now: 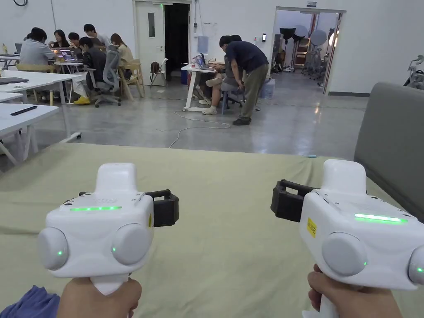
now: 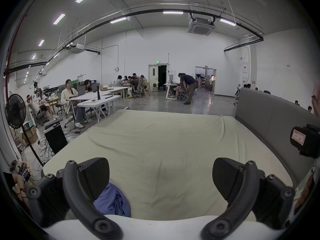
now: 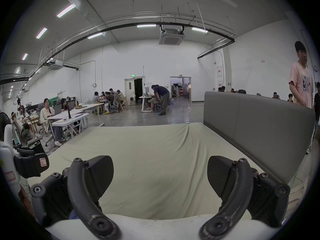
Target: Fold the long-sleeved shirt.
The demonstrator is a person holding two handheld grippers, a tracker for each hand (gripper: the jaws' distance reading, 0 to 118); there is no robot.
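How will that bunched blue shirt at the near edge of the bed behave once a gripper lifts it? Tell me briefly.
The blue shirt lies crumpled in soft folds, so it will probably hang limp and unfurl. It looks like thin cloth, likely light. Pushed, it may drag and wrinkle the bed sheet rather than slide.

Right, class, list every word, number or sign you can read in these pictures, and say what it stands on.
No text here can be read for certain.
Green sign over the door: too small.
Yellow sticker on the right gripper: blurred.
Red-edged label on its black front: illegible scrawl.
Red wall notices: too small.
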